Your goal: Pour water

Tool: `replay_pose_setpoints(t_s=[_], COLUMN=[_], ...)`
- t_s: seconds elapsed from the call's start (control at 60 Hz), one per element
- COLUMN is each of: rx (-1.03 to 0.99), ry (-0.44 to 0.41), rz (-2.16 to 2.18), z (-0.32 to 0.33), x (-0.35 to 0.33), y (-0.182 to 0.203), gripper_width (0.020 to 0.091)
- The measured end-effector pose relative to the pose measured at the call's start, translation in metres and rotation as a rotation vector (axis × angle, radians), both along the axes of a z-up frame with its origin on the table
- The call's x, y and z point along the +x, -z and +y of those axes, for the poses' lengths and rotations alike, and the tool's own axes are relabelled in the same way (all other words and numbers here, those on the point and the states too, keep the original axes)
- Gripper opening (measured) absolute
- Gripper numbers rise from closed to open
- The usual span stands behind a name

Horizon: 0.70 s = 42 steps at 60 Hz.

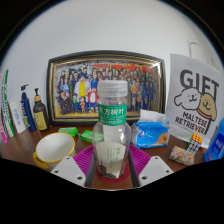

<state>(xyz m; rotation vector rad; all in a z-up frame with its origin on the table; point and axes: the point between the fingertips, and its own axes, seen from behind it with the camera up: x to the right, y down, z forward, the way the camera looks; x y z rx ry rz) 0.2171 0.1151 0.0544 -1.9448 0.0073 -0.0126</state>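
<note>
- Bottle [112,138], one: clear plastic, white cap, green-and-white label, upright between the two fingers, with a pink pad close at each side.
- Gripper [112,168], one: fingers [68,170] closed in around the lower half of the bottle; both pads appear to press its sides, though contact on either side cannot be told for certain.
- Counter [25,148], one: brown wooden surface carrying everything listed.
- Bowl [53,148], one: yellow rim, pale inside, just left of the left finger, apart from the bottle.
- Framed photograph [105,87], one: gilt frame, a group of people, standing against the wall beyond the bottle.
- Gift bag [193,108], one: white, printed "GIFT" with a cartoon dog, right of the bottle.
- Blue packet [152,134], one: lying between the bottle and the gift bag.
- Tall bottles [32,108], two: one dark blue, one dark with a pump top, left of the frame.
- Green items [70,131], small, behind the bowl; kind unclear.
</note>
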Motion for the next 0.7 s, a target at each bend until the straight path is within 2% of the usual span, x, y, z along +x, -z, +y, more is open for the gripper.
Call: replay_pose_setpoints(t_s=[0.05,0.117,0.15,0.183,0.25,0.417,0.7], rx=[-0.028,-0.071,-0.081,-0.091,-0.114,-0.167,-0.270], ry=[-0.002,-0.004,0.001,0.011,0.035,0.084,0.106], rz=[-0.013,-0.030,-0.035,-0.039,-0.044,-0.077,-0.006], z=[-0.003,-0.011,-0.015,-0.021,-0.038,-0.097,-0.243], x=[0.001,0.001,0.002,0.003,0.006,0.004,-0.059], y=[0.002,0.007,0.007,0.006,0.002,-0.016,-0.080], gripper_width=[0.0600,0.0804,0.0870,0.0834,0.0862,0.0855,0.0854])
